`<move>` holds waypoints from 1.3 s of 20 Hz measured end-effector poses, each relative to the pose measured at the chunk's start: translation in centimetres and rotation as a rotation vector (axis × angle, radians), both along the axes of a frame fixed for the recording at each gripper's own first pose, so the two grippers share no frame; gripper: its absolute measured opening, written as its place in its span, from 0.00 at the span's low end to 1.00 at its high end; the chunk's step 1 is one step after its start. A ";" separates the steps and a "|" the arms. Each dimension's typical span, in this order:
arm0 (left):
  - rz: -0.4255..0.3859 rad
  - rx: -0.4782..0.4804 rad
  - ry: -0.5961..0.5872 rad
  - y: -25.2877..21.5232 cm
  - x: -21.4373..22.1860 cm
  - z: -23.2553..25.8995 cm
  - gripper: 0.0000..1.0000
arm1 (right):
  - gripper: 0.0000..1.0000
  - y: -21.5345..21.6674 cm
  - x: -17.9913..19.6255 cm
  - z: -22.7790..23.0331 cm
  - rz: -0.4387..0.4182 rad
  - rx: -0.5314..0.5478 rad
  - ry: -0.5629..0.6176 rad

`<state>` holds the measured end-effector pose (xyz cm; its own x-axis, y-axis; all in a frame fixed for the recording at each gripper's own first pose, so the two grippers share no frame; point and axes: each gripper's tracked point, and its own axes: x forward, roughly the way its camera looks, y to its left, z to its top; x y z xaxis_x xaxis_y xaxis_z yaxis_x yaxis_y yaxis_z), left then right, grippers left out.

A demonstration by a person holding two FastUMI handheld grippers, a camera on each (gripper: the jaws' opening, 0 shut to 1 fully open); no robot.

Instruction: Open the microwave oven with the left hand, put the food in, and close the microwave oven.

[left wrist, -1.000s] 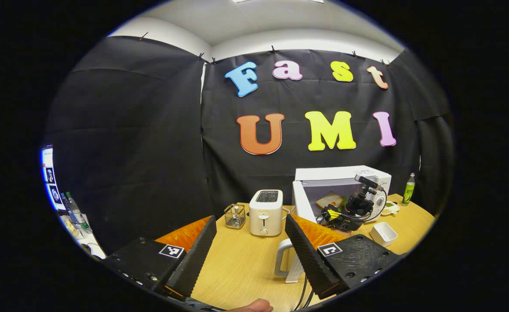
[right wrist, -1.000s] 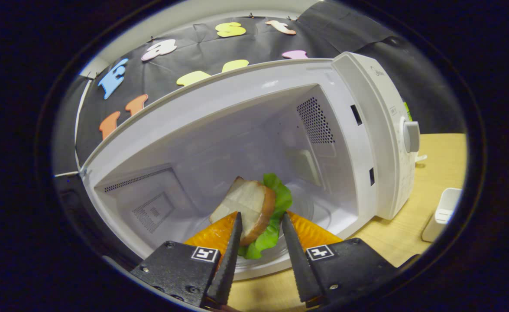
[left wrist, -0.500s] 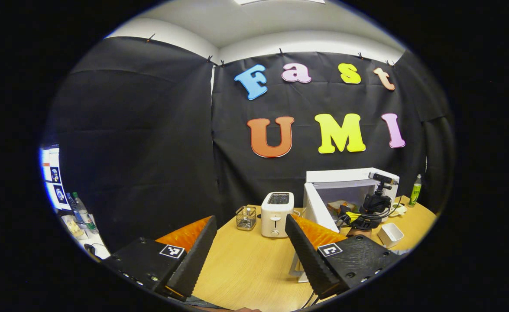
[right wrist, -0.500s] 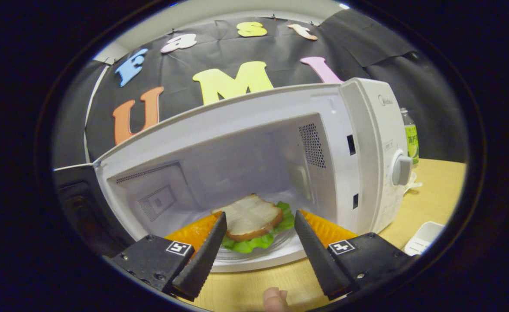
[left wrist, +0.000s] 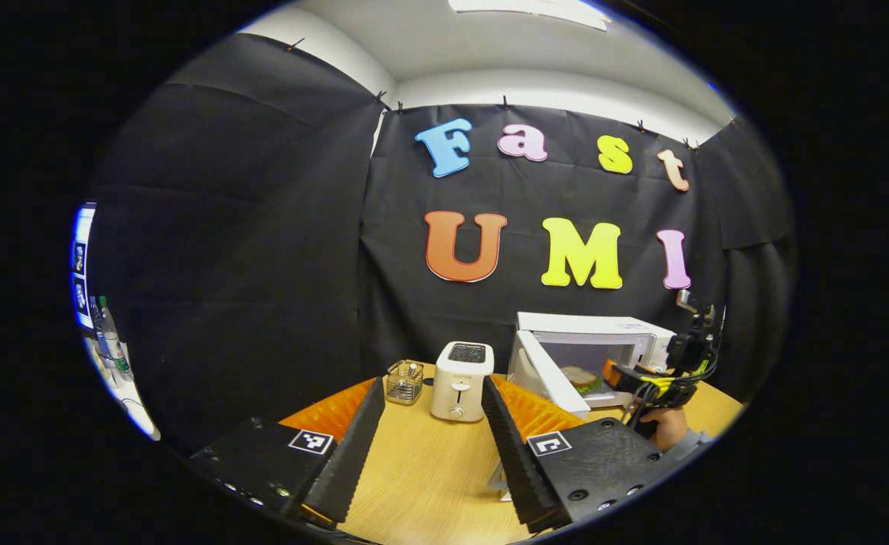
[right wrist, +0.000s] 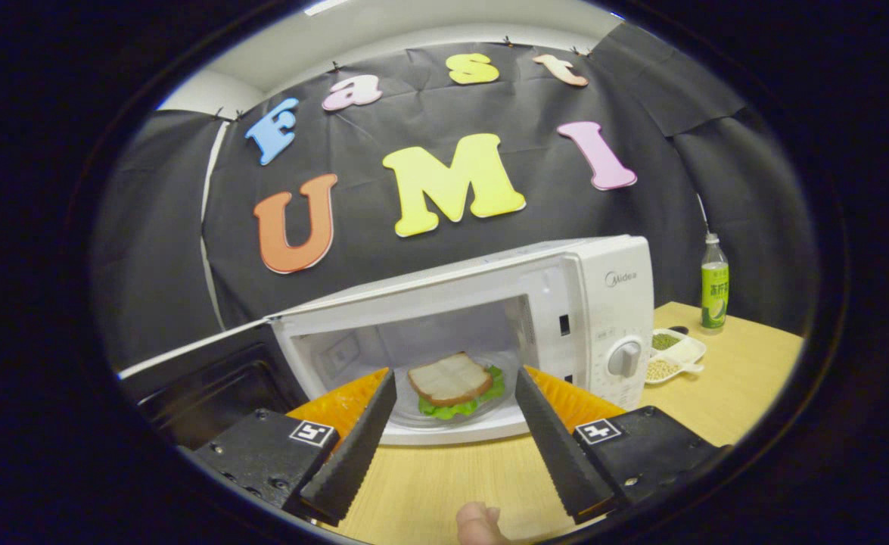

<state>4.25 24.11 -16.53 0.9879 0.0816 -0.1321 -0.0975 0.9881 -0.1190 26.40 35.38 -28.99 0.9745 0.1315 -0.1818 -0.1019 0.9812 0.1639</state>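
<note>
The white microwave (right wrist: 610, 303) stands on the wooden table with its door (right wrist: 202, 371) swung wide to the left. Inside, a sandwich (right wrist: 452, 377) of bread and lettuce lies flat on the glass turntable. My right gripper (right wrist: 452, 431) is open, outside the microwave's mouth, with nothing between its fingers. In the left gripper view the microwave (left wrist: 595, 333) sits far off with the sandwich (left wrist: 579, 377) inside, and the right gripper (left wrist: 644, 378), held by a hand, hovers at its front right. My left gripper (left wrist: 433, 439) is open over the table, well back from the microwave.
A white toaster (left wrist: 459, 371) and a small wire basket (left wrist: 404, 381) stand left of the microwave. A divided dish of beans (right wrist: 671, 356) and a green bottle (right wrist: 714, 284) sit to its right. A fingertip (right wrist: 478, 522) shows at the bottom edge.
My right gripper opened, let the sandwich drop flat onto the turntable, and drew back out of the microwave. The left gripper's view tilted upward and shifted a little.
</note>
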 end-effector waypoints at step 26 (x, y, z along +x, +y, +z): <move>-0.302 -0.015 0.121 -10.3 4.3 -12.2 0.00 | 1.00 -21.6 -27.1 21.4 0.011 -0.175 -0.243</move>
